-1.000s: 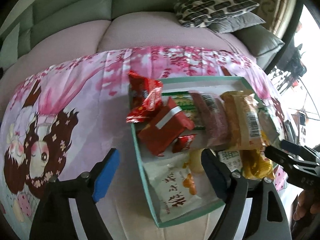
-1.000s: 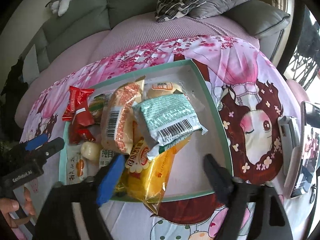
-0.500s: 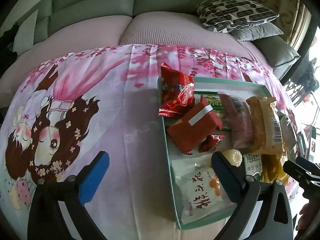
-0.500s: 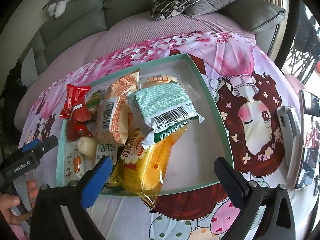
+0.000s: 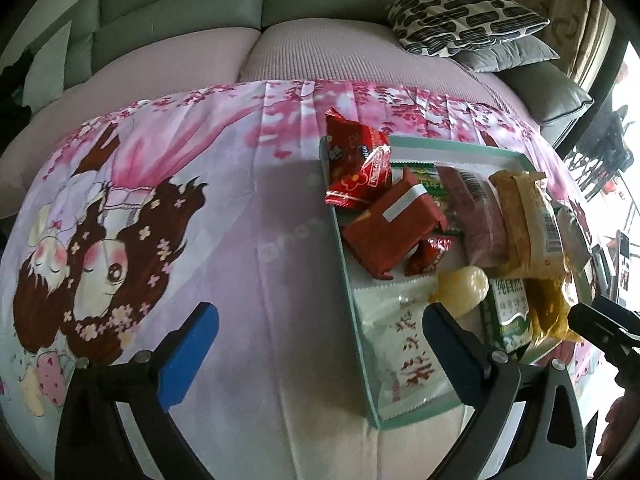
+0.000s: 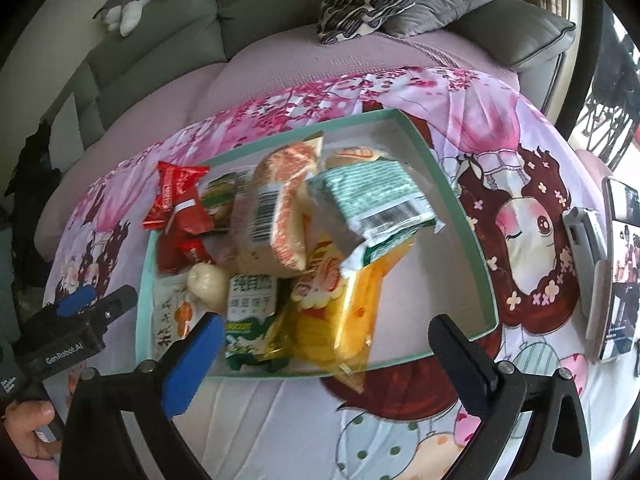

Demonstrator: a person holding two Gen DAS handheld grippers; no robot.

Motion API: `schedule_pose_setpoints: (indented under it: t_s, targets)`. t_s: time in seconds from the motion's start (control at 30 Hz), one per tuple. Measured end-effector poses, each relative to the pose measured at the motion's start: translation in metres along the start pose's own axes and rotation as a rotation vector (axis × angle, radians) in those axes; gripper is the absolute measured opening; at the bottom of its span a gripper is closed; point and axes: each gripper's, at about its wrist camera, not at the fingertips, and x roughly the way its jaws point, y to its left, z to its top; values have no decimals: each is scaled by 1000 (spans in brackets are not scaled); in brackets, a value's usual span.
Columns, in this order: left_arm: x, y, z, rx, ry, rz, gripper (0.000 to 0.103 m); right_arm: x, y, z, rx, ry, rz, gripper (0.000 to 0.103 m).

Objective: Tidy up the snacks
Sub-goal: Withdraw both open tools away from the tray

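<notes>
Both your left gripper (image 5: 316, 344) and right gripper (image 6: 324, 354) hang spread wide and empty over the snack packets (image 6: 280, 240) heaped in the teal tray (image 6: 476, 240); light, crinkly, slippery, crushable, so pinch a sealed edge.

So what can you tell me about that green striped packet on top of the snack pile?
The green striped packet is a shiny, crinkly plastic wrapper with pale green and white stripes, a darker green edge and a black barcode on a white patch facing up. It lies tilted on top of the heap, resting on the yellow chip bag and against the orange-patterned packet, inside the teal-rimmed tray. Nothing grips it.
</notes>
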Motion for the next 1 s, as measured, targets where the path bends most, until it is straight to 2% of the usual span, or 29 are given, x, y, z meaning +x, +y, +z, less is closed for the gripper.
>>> schedule_pose_setpoints:
  t_s: [0.07,0.2,0.37,0.53,0.8,1.0]
  targets:
    - [-5,2,-3,9,-3,11,102,-2,7,-3,-9,4,0,103]
    - [-17,9,-9,0,-14,83,102,-8,19,-11,-18,4,3,103]
    - [-32,21,-16,-20,-24,98,102,-13,36,-24,-28,9,-2,103]
    - [-45,26,-29,20,-45,194,102,-12,47,-40,-19,19,0,103]
    - [-52,35,-53,11,-30,202,102,-9,59,-65,-12,29,-10,103]
    - [-57,35,-68,17,-34,210,102,-12,65,-77,-22,5,-19,103]
